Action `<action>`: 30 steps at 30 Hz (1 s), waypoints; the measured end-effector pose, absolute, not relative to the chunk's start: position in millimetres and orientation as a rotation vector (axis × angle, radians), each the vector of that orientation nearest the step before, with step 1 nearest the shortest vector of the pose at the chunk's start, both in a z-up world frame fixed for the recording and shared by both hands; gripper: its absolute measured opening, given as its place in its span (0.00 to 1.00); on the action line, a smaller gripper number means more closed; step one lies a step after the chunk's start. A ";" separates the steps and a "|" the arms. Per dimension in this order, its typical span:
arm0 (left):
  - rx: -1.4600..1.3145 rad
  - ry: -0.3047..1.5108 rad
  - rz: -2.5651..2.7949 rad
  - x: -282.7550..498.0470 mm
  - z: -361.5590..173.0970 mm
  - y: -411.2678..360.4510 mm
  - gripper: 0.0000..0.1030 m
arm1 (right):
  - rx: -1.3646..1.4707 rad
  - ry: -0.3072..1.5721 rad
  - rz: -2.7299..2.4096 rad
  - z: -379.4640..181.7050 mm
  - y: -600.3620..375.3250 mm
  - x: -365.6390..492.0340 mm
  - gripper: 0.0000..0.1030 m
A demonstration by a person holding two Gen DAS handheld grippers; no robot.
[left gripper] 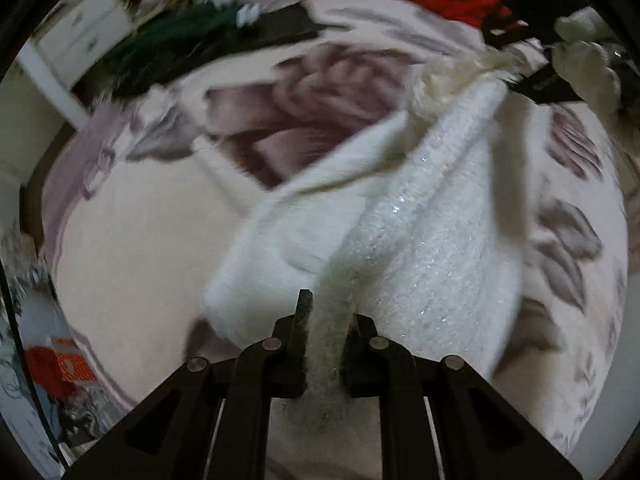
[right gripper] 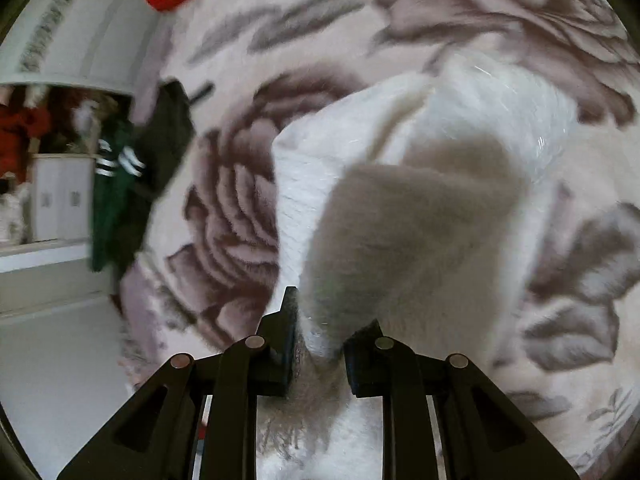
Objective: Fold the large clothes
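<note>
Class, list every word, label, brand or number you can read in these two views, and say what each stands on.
No readable text in either view.
Orange box, left wrist view: pale marks, too blurred to read.
White cabinet doors, right wrist view: small dark marks, too blurred to read.

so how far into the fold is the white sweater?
Done: both grips are set. The left gripper and right gripper each pinch the fluffy white sweater. In hand: it hangs bunched above the floral blanket. Left: every fold; none shows.

Right tool [right gripper: 320, 340] clamped on white fuzzy garment [right gripper: 440, 200] — floral blanket [right gripper: 232, 208] beneath
</note>
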State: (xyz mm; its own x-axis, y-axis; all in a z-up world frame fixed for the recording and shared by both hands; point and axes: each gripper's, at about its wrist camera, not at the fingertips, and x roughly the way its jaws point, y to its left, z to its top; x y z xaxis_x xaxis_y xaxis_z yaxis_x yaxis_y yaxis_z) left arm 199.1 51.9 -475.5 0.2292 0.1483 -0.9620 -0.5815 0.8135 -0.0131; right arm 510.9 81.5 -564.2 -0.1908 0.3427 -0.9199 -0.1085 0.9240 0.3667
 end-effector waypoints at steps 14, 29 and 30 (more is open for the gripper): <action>-0.911 1.277 0.085 143.3 -527.0 176.7 0.60 | 0.346 1.673 0.540 -552.8 46.2 438.3 0.76; -0.727 1.219 -0.062 187.8 -550.7 137.3 0.13 | 0.962 1.802 0.399 -703.3 -106.4 217.3 0.74; -0.727 1.203 -0.053 182.1 -544.7 136.1 0.13 | 0.993 1.743 0.415 -698.8 -105.8 217.0 0.62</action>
State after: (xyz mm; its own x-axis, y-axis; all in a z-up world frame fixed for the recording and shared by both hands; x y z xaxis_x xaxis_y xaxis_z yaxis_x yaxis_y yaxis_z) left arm 182.1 136.1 -544.7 0.3869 -0.4067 -0.8276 -0.3329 0.7753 -0.5367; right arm 217.0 -105.8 -698.8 -0.1165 0.7818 -0.6125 0.4223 0.5972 0.6819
